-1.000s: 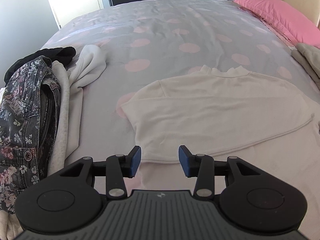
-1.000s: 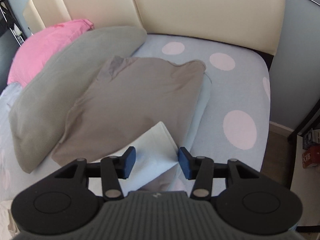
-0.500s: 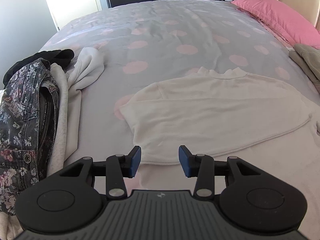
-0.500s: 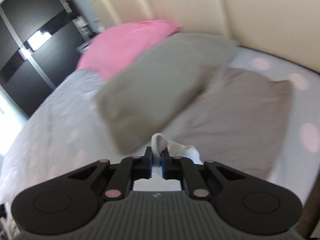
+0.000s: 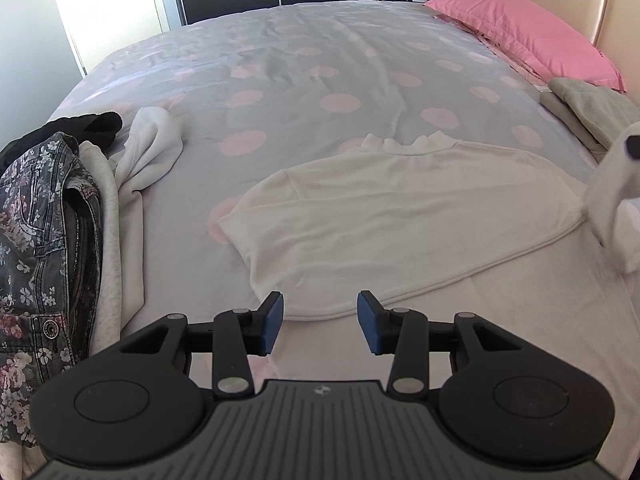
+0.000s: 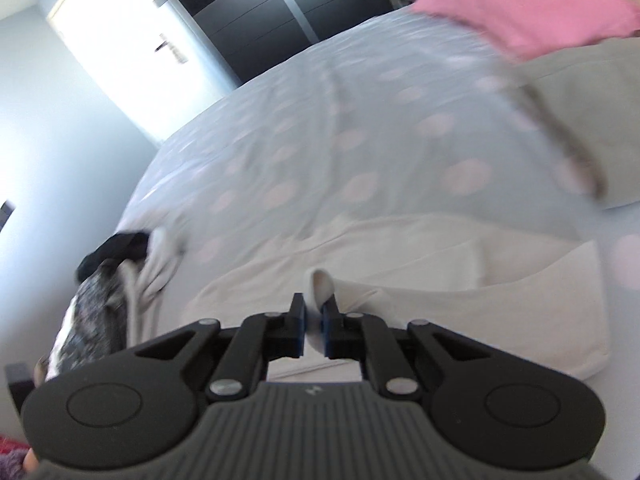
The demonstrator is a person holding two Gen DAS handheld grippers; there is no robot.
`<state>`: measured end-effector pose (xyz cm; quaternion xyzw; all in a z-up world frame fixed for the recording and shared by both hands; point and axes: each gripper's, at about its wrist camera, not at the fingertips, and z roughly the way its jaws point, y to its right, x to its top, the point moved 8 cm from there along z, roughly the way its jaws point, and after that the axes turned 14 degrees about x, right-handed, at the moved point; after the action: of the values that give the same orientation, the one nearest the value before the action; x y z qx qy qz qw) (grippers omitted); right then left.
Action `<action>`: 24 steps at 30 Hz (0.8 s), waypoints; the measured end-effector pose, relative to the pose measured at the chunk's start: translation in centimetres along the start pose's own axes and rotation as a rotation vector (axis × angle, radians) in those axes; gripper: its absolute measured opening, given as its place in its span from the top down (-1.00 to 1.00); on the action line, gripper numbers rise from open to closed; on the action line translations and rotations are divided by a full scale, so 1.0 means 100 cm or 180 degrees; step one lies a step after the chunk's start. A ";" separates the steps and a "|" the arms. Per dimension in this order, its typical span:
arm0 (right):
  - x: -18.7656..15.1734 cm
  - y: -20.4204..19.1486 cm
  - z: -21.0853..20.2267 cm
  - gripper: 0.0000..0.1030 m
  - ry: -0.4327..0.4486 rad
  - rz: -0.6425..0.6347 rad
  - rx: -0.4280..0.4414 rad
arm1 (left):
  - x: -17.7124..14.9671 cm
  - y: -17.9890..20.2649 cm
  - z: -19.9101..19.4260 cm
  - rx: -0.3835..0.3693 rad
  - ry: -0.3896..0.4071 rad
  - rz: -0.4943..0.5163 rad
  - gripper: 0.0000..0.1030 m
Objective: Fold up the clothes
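Left wrist view: white top [image 5: 400,216] lies flat on the spotted bedspread [image 5: 320,60], mid-frame, collar toward the top, hem toward the bottom. Left gripper [image 5: 320,322] at lower centre, jaws spread, nothing between the blue pads; the hem sits just beyond the fingertips. Pile of clothes at left edge: floral denim garment [image 5: 44,248], black item [image 5: 86,124], white garment [image 5: 154,144]. Pink pillow [image 5: 528,36] upper right, grey pillow [image 5: 592,108] below it. A lifted fold of white fabric shows blurred at the right edge.

Right wrist view, motion-blurred: right gripper [image 6: 315,322] at lower centre, jaws pressed nearly together, pinching a fold of white fabric [image 6: 322,286] that stands up between the pads. White top [image 6: 440,264] spreads across mid-frame below the bedspread [image 6: 340,140].
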<state>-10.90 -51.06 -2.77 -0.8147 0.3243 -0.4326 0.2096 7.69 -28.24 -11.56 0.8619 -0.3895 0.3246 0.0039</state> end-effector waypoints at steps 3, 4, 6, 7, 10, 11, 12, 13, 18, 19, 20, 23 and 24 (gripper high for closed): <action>-0.022 -0.032 0.040 0.82 -0.0290 -0.0227 0.0044 | -0.003 -0.003 0.004 0.0022 -0.0049 -0.0009 0.24; -0.031 -0.038 0.051 0.82 -0.0377 -0.0319 0.0009 | -0.005 -0.004 0.006 0.0027 -0.0073 -0.0014 0.24; -0.049 -0.046 0.070 0.82 -0.0546 -0.0451 -0.0049 | -0.007 -0.006 0.010 0.0035 -0.0120 -0.0026 0.24; -0.055 -0.047 0.079 0.81 -0.0626 -0.0485 -0.0074 | -0.007 -0.006 0.012 0.0039 -0.0139 -0.0033 0.24; -0.075 -0.046 0.099 0.73 -0.0890 -0.0521 -0.0113 | -0.008 -0.006 0.016 0.0040 -0.0171 -0.0029 0.24; -0.080 -0.046 0.105 0.66 -0.0962 -0.0523 -0.0107 | -0.007 -0.005 0.016 0.0037 -0.0170 -0.0018 0.24; -0.082 -0.045 0.107 0.57 -0.1005 -0.0522 -0.0092 | -0.007 -0.004 0.016 0.0034 -0.0169 -0.0006 0.24; -0.083 -0.045 0.108 0.49 -0.1033 -0.0517 -0.0067 | -0.007 -0.003 0.017 0.0027 -0.0170 -0.0001 0.24; -0.068 -0.040 0.088 0.26 -0.0913 -0.0464 0.0060 | -0.005 0.002 0.018 -0.0044 -0.0205 -0.0059 0.24; -0.063 -0.036 0.082 0.25 -0.0850 -0.0444 0.0050 | -0.005 0.004 0.019 -0.0069 -0.0219 -0.0080 0.24; -0.058 -0.029 0.076 0.24 -0.0795 -0.0414 0.0012 | -0.004 0.006 0.019 -0.0098 -0.0230 -0.0101 0.24; -0.048 -0.004 0.062 0.24 -0.0677 -0.0337 -0.0171 | -0.001 0.016 0.019 -0.0191 -0.0252 -0.0156 0.24; -0.048 0.005 0.061 0.25 -0.0672 -0.0339 -0.0242 | 0.000 0.021 0.019 -0.0218 -0.0264 -0.0159 0.24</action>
<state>-7.93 -47.63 -9.08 -0.8792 0.2728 -0.3424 0.1882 7.34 -30.15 -13.62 0.8834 -0.3786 0.2749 0.0254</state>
